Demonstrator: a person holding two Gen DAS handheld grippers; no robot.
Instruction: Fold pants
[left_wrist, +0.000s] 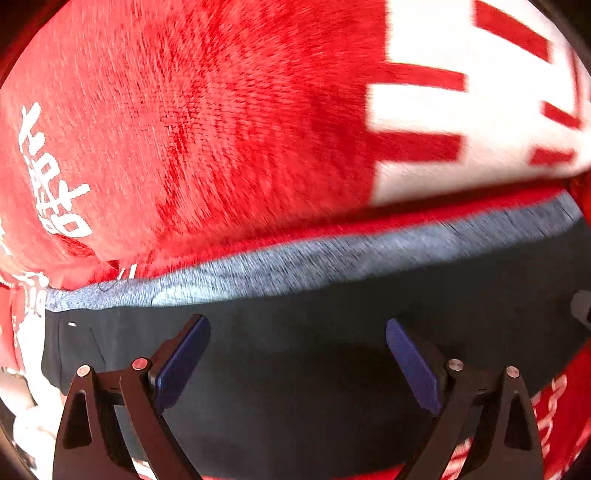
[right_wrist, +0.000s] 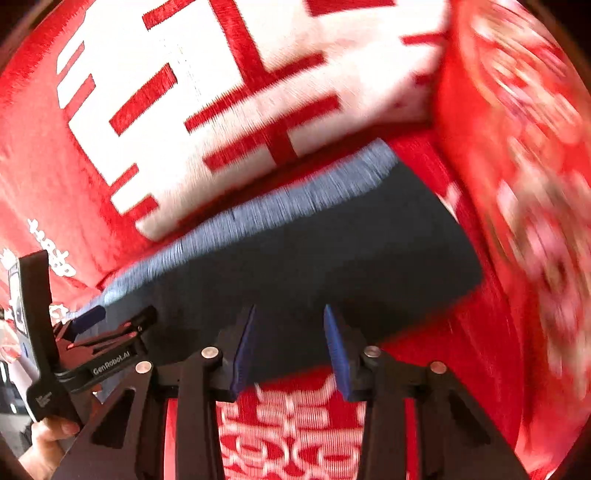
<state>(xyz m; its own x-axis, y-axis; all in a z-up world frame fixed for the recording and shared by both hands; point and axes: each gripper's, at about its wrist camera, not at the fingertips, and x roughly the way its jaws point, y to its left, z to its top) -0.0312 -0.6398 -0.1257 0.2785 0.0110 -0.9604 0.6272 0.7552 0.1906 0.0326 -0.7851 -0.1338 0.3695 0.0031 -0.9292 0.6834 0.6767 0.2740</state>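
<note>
The dark navy pants (left_wrist: 295, 332) lie folded on red bedding, with a grey-blue waistband (left_wrist: 314, 258) along the far edge. My left gripper (left_wrist: 297, 325) is open and empty, its blue pads spread wide just above the dark cloth. In the right wrist view the pants (right_wrist: 314, 258) and waistband (right_wrist: 258, 206) run diagonally. My right gripper (right_wrist: 290, 314) is open and empty over the near edge of the pants. The left gripper (right_wrist: 110, 317) shows at the left over the pants' left end, held by a hand (right_wrist: 40, 446).
A red bedspread with white patterns (right_wrist: 291, 435) covers the surface. A plush red and white blanket or pillow (left_wrist: 221, 129) lies just beyond the waistband; it also shows in the right wrist view (right_wrist: 221, 92). Patterned red fabric (right_wrist: 535, 184) rises at the right.
</note>
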